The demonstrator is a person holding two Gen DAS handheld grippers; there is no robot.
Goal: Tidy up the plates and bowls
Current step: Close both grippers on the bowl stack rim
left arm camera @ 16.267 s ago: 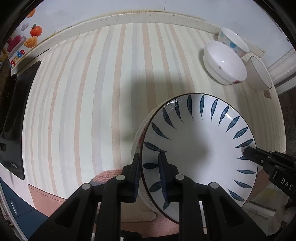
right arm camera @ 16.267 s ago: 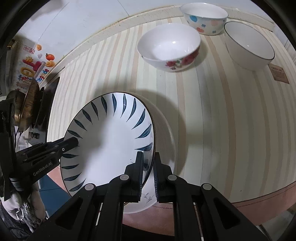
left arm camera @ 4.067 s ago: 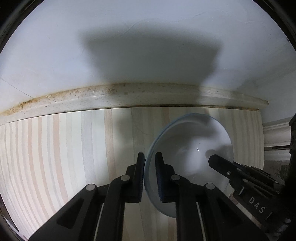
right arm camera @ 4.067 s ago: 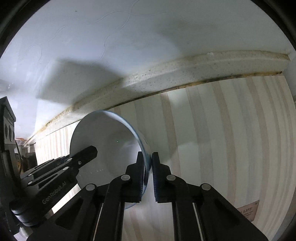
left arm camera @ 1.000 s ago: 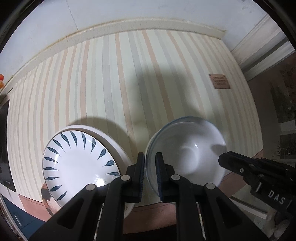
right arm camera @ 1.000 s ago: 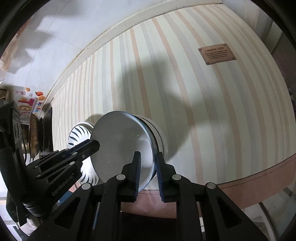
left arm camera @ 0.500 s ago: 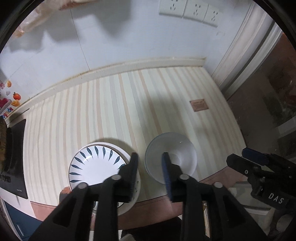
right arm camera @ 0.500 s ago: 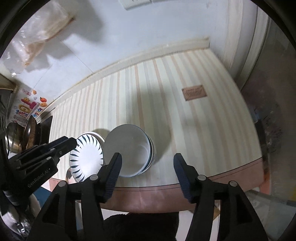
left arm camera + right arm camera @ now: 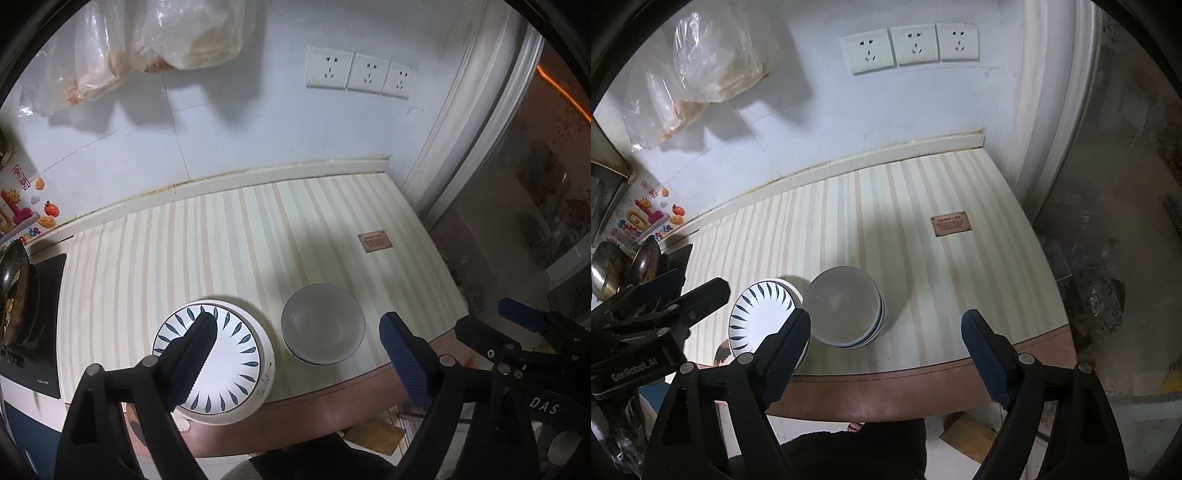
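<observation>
Now that both my grippers, left (image 9: 295, 354) and right (image 9: 884, 339), have let go and lifted away with jaws spread wide and empty, bowls (image 9: 322, 328) sit nested just beside plates (image 9: 214, 356) near the counter (image 9: 221, 251) edge; stacking looks done.

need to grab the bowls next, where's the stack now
The bowls sit near the counter's front edge, just right of the plates in both views.

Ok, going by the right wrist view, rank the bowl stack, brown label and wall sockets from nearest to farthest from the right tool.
1. Bowl stack, near the counter's front edge, left of centre.
2. Brown label, mid-counter, to the right.
3. Wall sockets, high on the back wall.
Right tool is wide open.
</observation>
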